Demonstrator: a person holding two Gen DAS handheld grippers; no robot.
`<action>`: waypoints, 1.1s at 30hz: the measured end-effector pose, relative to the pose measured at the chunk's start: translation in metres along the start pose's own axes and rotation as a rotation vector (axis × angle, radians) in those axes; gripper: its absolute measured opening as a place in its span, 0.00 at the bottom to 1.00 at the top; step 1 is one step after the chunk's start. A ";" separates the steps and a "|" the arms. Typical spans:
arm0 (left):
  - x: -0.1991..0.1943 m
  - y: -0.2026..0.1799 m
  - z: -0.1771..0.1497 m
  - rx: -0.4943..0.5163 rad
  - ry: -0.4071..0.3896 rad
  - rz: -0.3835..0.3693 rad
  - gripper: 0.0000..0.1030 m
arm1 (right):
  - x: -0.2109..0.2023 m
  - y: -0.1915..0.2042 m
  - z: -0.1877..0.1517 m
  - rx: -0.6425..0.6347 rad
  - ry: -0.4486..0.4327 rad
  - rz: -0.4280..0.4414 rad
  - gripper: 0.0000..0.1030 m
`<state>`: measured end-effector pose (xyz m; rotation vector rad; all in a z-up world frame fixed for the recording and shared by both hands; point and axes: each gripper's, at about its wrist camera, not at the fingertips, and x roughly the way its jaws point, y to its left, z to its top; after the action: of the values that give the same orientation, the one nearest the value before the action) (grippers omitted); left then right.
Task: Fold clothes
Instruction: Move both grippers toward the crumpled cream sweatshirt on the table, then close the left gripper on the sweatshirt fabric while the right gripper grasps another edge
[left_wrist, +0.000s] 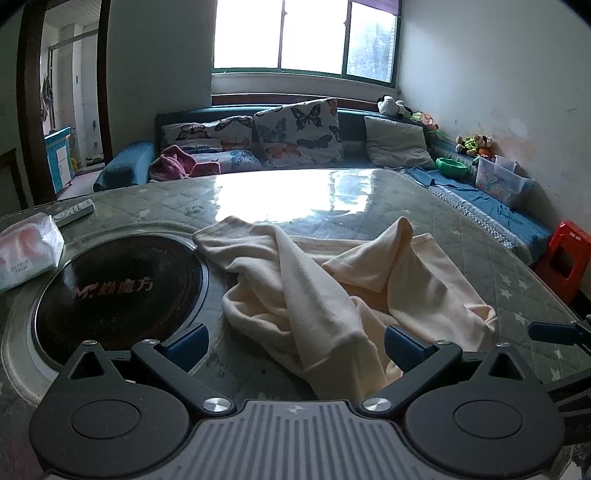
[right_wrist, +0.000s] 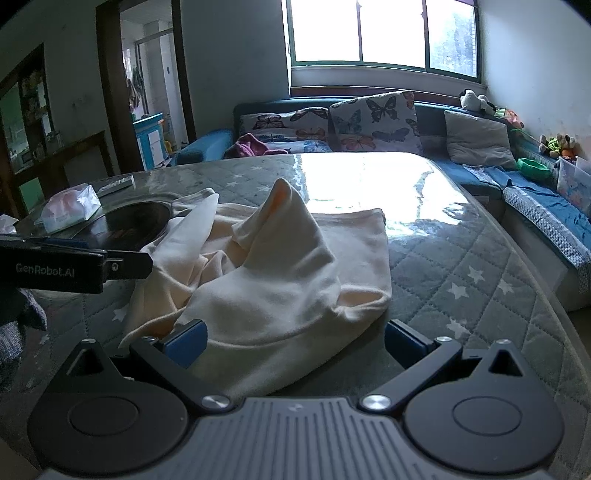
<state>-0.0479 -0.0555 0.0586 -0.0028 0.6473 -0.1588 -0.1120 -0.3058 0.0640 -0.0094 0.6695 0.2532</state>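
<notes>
Clothes, one crumpled cream garment (left_wrist: 332, 284), lay on the surface (left_wrist: 461, 221) straight ahead of our open left hand-held gripper (left_wrist: 295, 349) and open right hand-held gripper (right_wrist: 295, 345), both equally near.

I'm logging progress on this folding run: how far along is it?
Nothing looks folded: the cream garment lies crumpled on the quilted table, one part peaked up. Nothing is in hand; the left gripper and right gripper sit at its near edge, jaws wide open. Spreading flat and every fold remain.
</notes>
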 end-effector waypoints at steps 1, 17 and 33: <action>0.002 0.000 0.002 0.002 0.001 0.000 0.99 | 0.002 0.000 0.002 -0.003 0.001 0.000 1.00; 0.048 -0.001 0.032 0.029 0.029 -0.012 0.82 | 0.045 -0.015 0.041 -0.032 0.000 -0.002 0.95; 0.093 0.000 0.046 0.066 0.082 -0.004 0.78 | 0.100 -0.020 0.074 -0.065 0.039 0.091 0.71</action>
<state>0.0525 -0.0718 0.0393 0.0659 0.7236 -0.1849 0.0133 -0.2952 0.0588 -0.0460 0.7014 0.3633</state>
